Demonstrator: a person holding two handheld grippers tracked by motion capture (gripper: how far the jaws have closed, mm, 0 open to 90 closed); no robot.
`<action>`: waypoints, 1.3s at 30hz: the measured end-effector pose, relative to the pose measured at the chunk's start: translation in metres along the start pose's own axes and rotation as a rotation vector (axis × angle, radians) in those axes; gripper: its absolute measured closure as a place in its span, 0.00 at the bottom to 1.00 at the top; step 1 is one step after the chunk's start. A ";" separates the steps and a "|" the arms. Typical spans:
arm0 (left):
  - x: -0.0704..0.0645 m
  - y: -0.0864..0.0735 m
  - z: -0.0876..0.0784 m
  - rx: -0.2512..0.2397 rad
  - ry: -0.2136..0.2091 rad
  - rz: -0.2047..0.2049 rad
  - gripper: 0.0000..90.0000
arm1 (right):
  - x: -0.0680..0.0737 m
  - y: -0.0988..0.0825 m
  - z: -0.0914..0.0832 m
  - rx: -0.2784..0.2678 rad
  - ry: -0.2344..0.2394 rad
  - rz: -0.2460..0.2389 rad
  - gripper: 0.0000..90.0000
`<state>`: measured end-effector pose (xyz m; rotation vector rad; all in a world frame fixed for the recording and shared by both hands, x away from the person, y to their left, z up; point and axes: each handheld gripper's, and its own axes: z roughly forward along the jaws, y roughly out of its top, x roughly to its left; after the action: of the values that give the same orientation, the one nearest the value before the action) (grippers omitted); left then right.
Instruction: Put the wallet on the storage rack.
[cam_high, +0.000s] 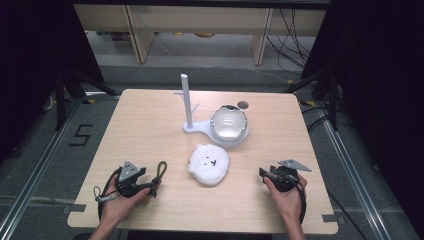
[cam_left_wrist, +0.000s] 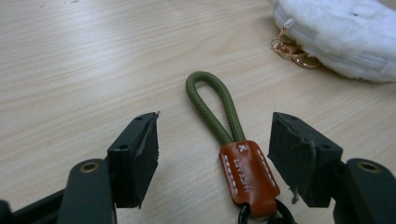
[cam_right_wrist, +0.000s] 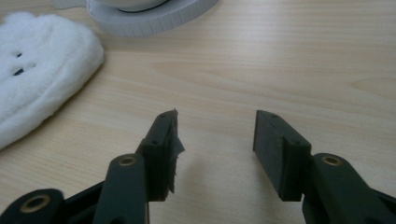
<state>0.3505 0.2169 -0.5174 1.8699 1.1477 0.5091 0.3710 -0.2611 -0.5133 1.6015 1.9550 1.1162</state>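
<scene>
The left gripper (cam_left_wrist: 215, 154) has its jaws spread wide, astride the brown leather tab of a green cord strap (cam_left_wrist: 219, 109) lying flat on the table (cam_left_wrist: 84, 60); neither pad touches it. The right gripper (cam_right_wrist: 215, 140) hovers part-open over bare wood, holding nothing. Closing now, the left pads would likely catch only the thin tab's edges, so the strap could tilt or slip out. Its loop points toward the white plush pouch (cam_left_wrist: 341, 32), whose gold clasp (cam_left_wrist: 292, 46) lies near and might snag.
</scene>
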 end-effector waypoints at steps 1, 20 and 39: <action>0.000 0.002 0.000 0.001 -0.002 0.002 0.37 | 0.001 0.004 -0.001 0.029 0.010 0.019 0.62; -0.011 0.012 0.007 0.053 -0.051 0.003 0.39 | 0.039 0.059 0.014 0.331 0.048 -0.010 0.70; -0.009 0.013 0.008 0.090 -0.053 0.022 0.38 | 0.068 0.085 0.044 0.609 0.025 -0.034 0.70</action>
<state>0.3584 0.2031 -0.5103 1.9632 1.1323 0.4235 0.4382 -0.1791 -0.4620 1.8240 2.4819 0.5434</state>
